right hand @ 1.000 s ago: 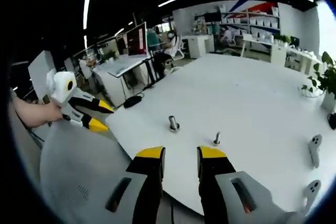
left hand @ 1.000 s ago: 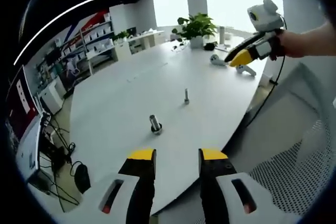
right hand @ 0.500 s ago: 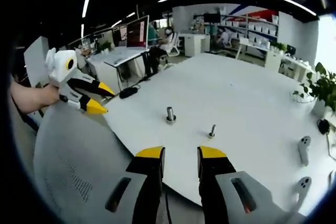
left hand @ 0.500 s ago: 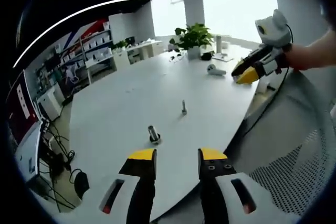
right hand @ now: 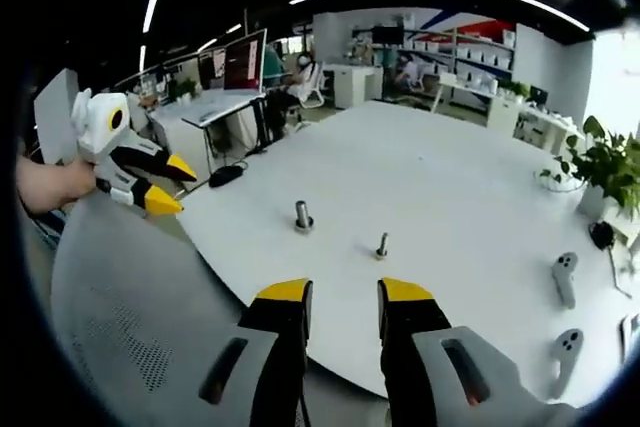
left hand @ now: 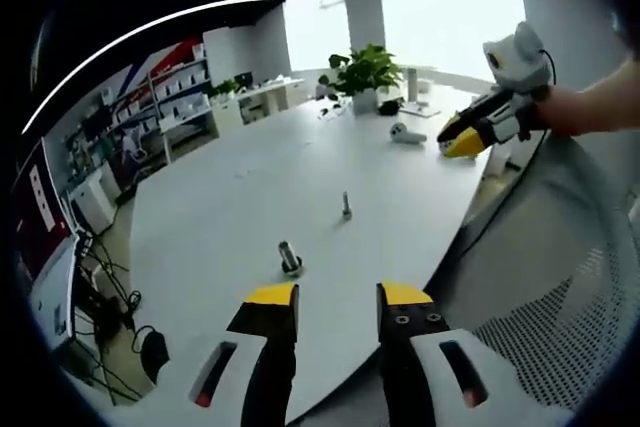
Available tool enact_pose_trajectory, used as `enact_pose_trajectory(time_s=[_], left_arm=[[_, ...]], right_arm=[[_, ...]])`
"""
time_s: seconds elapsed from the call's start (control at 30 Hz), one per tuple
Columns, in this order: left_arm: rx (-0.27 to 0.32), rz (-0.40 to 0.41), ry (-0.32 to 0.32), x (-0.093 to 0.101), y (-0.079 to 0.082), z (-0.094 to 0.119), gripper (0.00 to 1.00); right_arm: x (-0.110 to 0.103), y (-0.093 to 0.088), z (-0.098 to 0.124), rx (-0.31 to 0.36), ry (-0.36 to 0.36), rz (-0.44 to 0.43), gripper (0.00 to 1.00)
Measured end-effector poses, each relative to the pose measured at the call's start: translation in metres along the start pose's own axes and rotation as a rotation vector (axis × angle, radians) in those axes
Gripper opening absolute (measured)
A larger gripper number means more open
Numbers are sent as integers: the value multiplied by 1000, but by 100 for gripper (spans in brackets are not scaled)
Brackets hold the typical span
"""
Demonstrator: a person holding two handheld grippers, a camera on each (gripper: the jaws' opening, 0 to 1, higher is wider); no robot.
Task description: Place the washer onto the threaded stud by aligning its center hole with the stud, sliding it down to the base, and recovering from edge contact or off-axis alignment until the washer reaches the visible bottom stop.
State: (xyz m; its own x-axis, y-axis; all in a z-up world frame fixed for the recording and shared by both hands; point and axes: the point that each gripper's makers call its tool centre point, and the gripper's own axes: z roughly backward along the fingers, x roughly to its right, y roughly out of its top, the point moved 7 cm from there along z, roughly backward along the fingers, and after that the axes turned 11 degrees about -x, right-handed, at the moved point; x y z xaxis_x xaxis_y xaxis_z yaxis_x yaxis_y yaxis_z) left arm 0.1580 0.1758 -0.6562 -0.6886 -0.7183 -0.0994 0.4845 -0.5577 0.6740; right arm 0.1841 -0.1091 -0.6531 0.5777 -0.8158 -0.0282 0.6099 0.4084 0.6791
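Observation:
Two small metal parts stand on the white table [left hand: 230, 197]. One is a thin upright threaded stud [left hand: 346, 206] [right hand: 382, 245]. The other is a thicker short metal cylinder on a dark round base [left hand: 290, 259] [right hand: 302, 215]. My left gripper [left hand: 337, 295] is held off the table's near edge, open, with nothing between its yellow-tipped jaws. My right gripper [right hand: 345, 292] is also open and empty, short of the table edge. Each gripper appears in the other's view, held by a hand: the right gripper [left hand: 462, 137] and the left gripper [right hand: 160, 185]. I cannot make out a separate washer.
A grey mesh chair back [right hand: 120, 317] [left hand: 560, 327] lies between the grippers and the table. Two white hand controllers [right hand: 563, 277] [right hand: 564, 349] lie at the table's far side, near a potted plant [left hand: 365, 52]. Desks, shelves and monitors stand beyond.
Both views have pulled back from the table, so the stud and the cylinder look smaller and farther away. Both grippers have stayed open and empty.

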Motion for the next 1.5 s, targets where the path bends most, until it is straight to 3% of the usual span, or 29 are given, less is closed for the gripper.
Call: enact_pose_trajectory(time_s=[0.23, 0.33, 0.53, 1.1, 1.5], left_arm=[[0, 6, 10, 0, 1, 0, 29], [0, -2, 7, 1, 1, 0, 29], [0, 1, 19, 1, 2, 0, 29], [-38, -43, 5, 6, -3, -4, 29], [-28, -60, 0, 8, 0, -3, 29]], right_arm=[[-4, -6, -8, -38, -18, 35, 28], [-4, -10, -11, -65, 17, 12, 28], [0, -15, -12, -82, 1, -12, 30], [2, -16, -11, -80, -29, -8, 30], [5, -19, -12, -105, -56, 3, 30]])
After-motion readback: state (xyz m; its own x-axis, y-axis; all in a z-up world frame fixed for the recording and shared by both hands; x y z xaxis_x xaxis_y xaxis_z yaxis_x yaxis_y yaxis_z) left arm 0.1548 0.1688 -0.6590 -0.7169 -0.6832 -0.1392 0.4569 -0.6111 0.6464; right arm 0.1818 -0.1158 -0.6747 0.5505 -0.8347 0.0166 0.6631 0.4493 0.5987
